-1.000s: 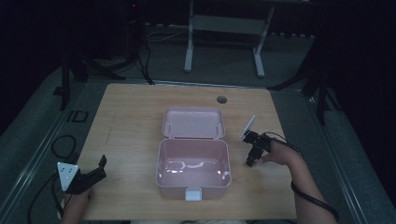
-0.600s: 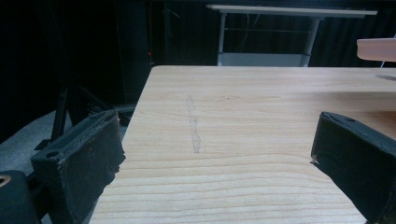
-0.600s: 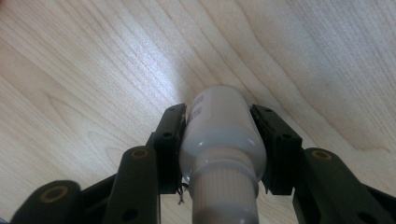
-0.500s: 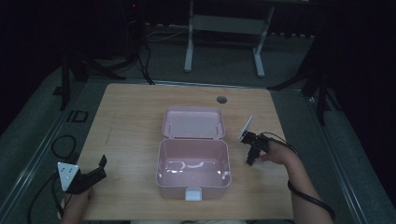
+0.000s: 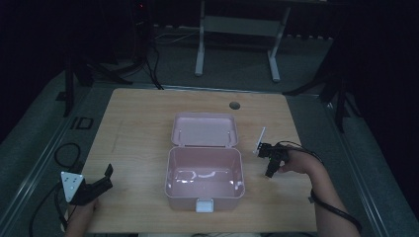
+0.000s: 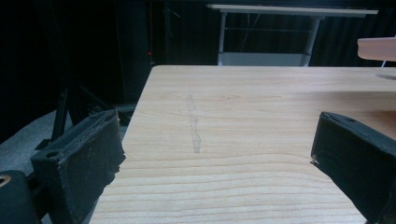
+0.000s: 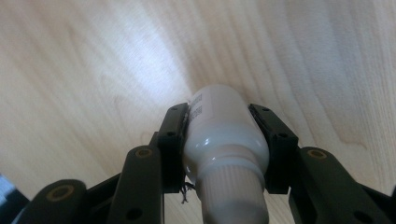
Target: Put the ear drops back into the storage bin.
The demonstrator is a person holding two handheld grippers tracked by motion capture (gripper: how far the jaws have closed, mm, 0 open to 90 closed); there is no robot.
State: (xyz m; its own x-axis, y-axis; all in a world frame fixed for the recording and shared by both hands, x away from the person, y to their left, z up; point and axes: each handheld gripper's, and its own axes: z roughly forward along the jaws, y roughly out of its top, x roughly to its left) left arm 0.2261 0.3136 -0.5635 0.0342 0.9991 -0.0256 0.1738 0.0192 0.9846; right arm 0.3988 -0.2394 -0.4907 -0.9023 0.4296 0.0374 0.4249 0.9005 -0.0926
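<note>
Gripper, left: your left gripper (image 5: pixel 101 182) sits at the table's near left corner with its jaws wide apart and bare wood between them; in the left gripper view (image 6: pixel 219 154) nothing lies within its reach.
Table: one wooden table (image 5: pixel 143 123), with one round hole (image 5: pixel 234 105) near its far edge.
Box: one pink box (image 5: pixel 205 173) at the table's middle, its lid (image 5: pixel 204 130) thrown open and lying flat on the far side; a white latch (image 5: pixel 204 205) faces you. It stands between your two grippers, well apart from the left one and near the right one.
Box contents: pale glints show on the floor of the box; what they are cannot be told.
Bottle: one white bottle (image 7: pixel 223 126) is clamped between the jaws of your right gripper (image 7: pixel 226 135), its ribbed cap (image 7: pixel 232 198) toward the camera and its base toward the wood.
Gripper, right: your right gripper (image 5: pixel 271 163) is over the table just right of the box, pointing down.
Count: two grippers, one bottle, one box.
</note>
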